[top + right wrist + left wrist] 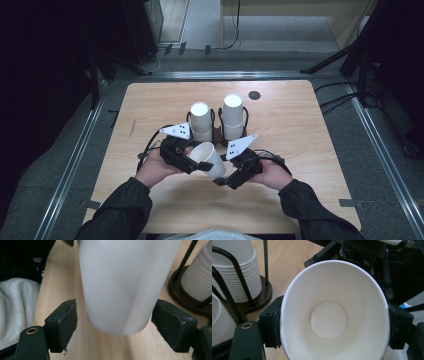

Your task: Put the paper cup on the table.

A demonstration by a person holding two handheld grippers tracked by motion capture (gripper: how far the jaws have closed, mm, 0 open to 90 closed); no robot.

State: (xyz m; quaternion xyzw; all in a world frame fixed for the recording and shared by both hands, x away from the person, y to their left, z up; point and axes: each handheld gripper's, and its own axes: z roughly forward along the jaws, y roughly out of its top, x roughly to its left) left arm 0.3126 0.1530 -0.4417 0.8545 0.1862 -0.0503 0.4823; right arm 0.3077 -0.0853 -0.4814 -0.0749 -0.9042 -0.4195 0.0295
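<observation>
A white paper cup (209,159) hangs tilted over the front middle of the table, its mouth toward my left gripper (196,161). In the left gripper view the cup (332,315) shows its inside, and the black pads (273,325) press its rim from both sides. My right gripper (227,177) sits at the cup's bottom end. In the right gripper view the cup (122,285) hangs between the jaws, and a gap is left at each of the pads (67,320). A hand holds each gripper.
Behind the cup, two stacks of white cups (201,120) (233,115) stand in a black wire holder with a dark round base (182,295). The wooden table (300,140) has a dark round spot (254,95) near its far edge. Metal rails run along both sides.
</observation>
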